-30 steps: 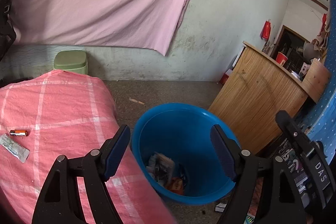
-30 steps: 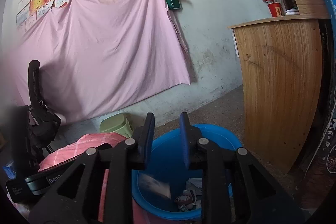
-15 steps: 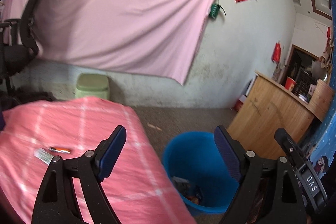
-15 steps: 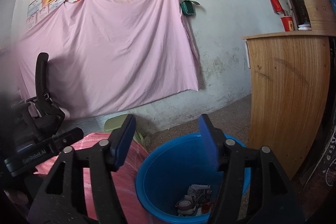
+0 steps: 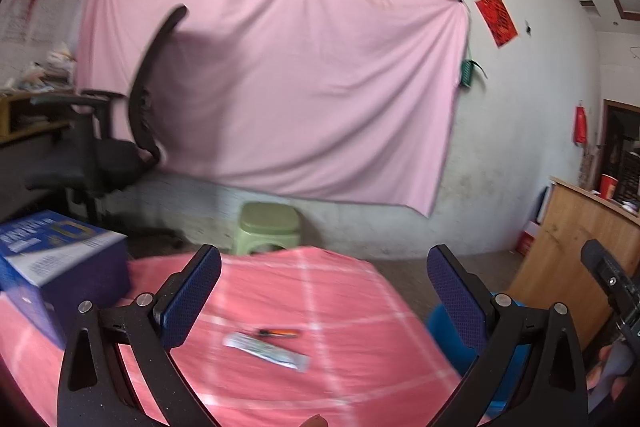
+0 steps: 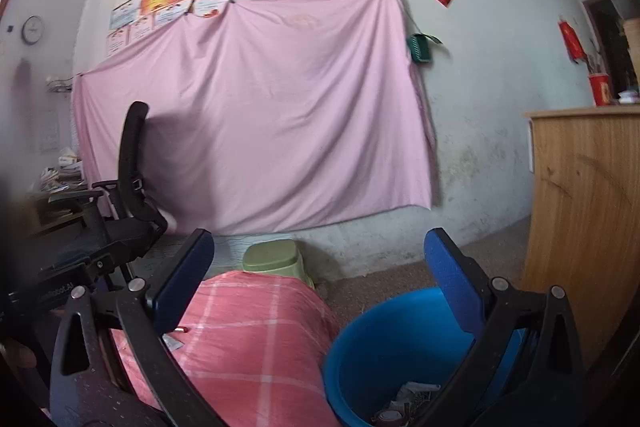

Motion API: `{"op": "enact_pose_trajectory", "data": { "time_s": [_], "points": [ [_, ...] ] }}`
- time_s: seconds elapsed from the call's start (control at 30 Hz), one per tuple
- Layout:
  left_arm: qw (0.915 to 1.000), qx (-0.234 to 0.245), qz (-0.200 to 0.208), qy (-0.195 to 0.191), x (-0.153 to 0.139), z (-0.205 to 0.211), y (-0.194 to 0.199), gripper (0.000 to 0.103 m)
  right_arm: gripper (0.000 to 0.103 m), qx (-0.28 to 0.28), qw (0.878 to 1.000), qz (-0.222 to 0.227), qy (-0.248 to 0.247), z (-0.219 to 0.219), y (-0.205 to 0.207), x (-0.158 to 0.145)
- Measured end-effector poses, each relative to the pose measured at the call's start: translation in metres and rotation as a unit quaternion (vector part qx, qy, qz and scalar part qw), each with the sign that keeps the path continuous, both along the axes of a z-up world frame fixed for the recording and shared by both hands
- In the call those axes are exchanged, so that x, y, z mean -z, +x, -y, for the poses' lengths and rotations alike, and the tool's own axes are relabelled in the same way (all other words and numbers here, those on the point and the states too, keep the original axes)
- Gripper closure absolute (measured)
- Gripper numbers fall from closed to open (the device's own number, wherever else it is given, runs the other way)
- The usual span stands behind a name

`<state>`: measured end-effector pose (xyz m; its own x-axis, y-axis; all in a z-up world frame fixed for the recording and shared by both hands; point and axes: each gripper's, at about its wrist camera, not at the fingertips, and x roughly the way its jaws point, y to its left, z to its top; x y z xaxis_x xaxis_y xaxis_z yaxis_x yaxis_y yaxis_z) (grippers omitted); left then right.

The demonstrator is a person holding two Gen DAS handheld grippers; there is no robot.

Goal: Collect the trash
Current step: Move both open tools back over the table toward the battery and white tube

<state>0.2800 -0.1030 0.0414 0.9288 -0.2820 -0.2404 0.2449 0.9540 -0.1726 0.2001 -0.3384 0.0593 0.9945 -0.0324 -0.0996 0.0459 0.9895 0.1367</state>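
Left gripper (image 5: 322, 291): jaws are being held wide apart, nothing between them, above the pink checked cloth-covered table (image 5: 352, 291).
Right gripper (image 6: 318, 267): jaws are likewise being held wide apart and empty, over the gap between the table and the round blue plastic bin (image 6: 384, 347).
Trash on table: a flat white wrapper (image 5: 266, 349) is lying on the table, with a thin orange-and-black battery-like stick (image 5: 278, 333) just behind it.
Bin: being kept just right of the table, with scraps inside.
Bystander: a blue cardboard box (image 5: 60, 259) is sitting at the table's left edge.
Risk: cloth is likely to be pinched along with the flat wrapper; the stick may be rolled off the table if nudged.
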Motion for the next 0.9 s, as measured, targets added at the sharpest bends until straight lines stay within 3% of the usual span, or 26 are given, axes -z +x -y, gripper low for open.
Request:
{"op": "enact_pose_trajectory", "data": {
  "time_s": [0.2, 0.4, 0.63, 0.9],
  "points": [
    [0.9989, -0.043, 0.021, -0.004, 0.001, -0.033, -0.016, 0.002, 0.000, -0.038, 0.998, 0.004, -0.040, -0.039, 0.009, -0.003],
    [0.9976, -0.067, 0.014, -0.007, 0.006, -0.065, -0.018, 0.002, 0.000, -0.076, 0.995, -0.012, -0.056, -0.069, 0.024, 0.003],
    [0.9965, -0.072, -0.041, -0.001, 0.025, -0.083, -0.003, 0.002, 0.000, -0.098, 0.990, -0.070, -0.074, -0.097, 0.048, 0.017],
    [0.9913, -0.071, -0.110, 0.013, 0.051, -0.085, 0.021, 0.002, 0.000, -0.110, 0.981, -0.150, -0.056, -0.100, 0.074, 0.042]
  ]
}}
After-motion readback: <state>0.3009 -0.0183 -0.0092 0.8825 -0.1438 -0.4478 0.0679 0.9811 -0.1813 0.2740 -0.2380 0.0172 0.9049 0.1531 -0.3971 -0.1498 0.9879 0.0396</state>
